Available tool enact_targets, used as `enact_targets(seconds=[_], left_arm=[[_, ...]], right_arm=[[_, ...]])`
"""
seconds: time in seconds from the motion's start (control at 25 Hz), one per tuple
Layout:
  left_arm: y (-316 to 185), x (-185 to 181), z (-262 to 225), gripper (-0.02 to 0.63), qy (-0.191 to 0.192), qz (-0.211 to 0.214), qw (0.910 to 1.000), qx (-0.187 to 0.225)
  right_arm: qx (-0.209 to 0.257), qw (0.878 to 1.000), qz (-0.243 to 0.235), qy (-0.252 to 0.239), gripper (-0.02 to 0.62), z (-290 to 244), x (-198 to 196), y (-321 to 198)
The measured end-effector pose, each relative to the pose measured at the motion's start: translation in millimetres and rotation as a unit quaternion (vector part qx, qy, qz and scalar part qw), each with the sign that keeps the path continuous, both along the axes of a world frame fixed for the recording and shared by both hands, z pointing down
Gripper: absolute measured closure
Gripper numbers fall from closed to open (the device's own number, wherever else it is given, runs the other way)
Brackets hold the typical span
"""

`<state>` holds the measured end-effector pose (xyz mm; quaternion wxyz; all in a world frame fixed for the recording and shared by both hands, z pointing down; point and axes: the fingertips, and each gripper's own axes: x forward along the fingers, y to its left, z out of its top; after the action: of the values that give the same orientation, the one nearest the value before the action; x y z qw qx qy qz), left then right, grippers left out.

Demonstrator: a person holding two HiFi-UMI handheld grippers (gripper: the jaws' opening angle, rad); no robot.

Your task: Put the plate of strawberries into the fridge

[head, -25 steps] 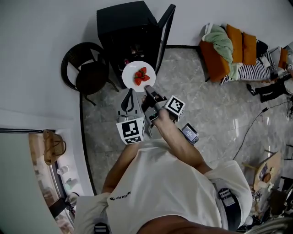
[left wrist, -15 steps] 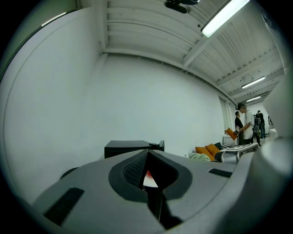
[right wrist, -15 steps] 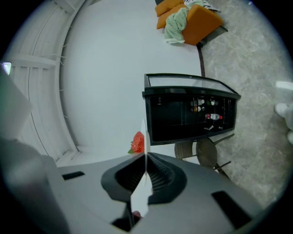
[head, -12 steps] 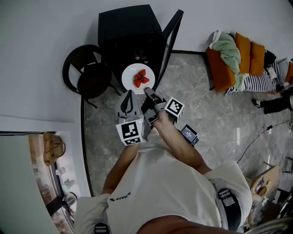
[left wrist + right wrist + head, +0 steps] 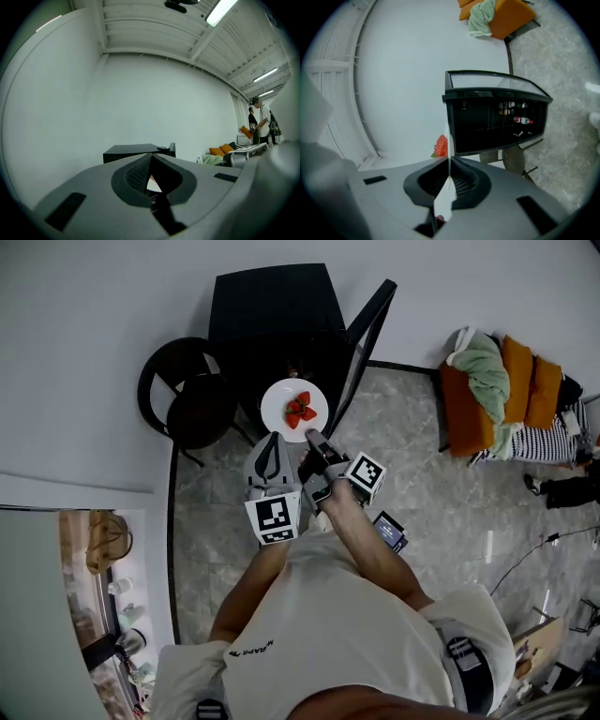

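Note:
A white plate (image 5: 294,410) with a few red strawberries (image 5: 300,412) is held level just in front of the black fridge (image 5: 272,306), whose door (image 5: 370,334) stands open to the right. My right gripper (image 5: 310,436) is shut on the plate's near rim. In the right gripper view the plate (image 5: 446,197) runs edge-on between the jaws, with a strawberry (image 5: 441,146) above it and the fridge (image 5: 497,117) ahead, bottles on its shelves. My left gripper (image 5: 273,437) hangs beside the plate, shut and empty, its jaws (image 5: 151,158) meeting at the tips.
A dark round chair (image 5: 183,395) stands left of the fridge against the white wall. An orange sofa (image 5: 497,390) with cushions and a green cloth sits at the right, with people beyond it. A small dark device (image 5: 388,530) hangs by the person's right arm.
The plate and both grippers have moved forward toward the open fridge. The fridge now sits closer and more centred ahead of the plate.

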<state>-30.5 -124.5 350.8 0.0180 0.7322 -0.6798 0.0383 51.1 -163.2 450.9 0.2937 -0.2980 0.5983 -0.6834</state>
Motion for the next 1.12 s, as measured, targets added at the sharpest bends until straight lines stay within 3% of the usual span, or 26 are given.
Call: enact_targets(seconds=[1.12], left_arm=[[-87.3, -23.8, 58.0, 0.604, -0.013, 0.028, 0.9991, -0.027]], right_arm=[[-0.014, 1.0, 0.002, 0.009, 0.572, 74.7, -28.6, -85.1]])
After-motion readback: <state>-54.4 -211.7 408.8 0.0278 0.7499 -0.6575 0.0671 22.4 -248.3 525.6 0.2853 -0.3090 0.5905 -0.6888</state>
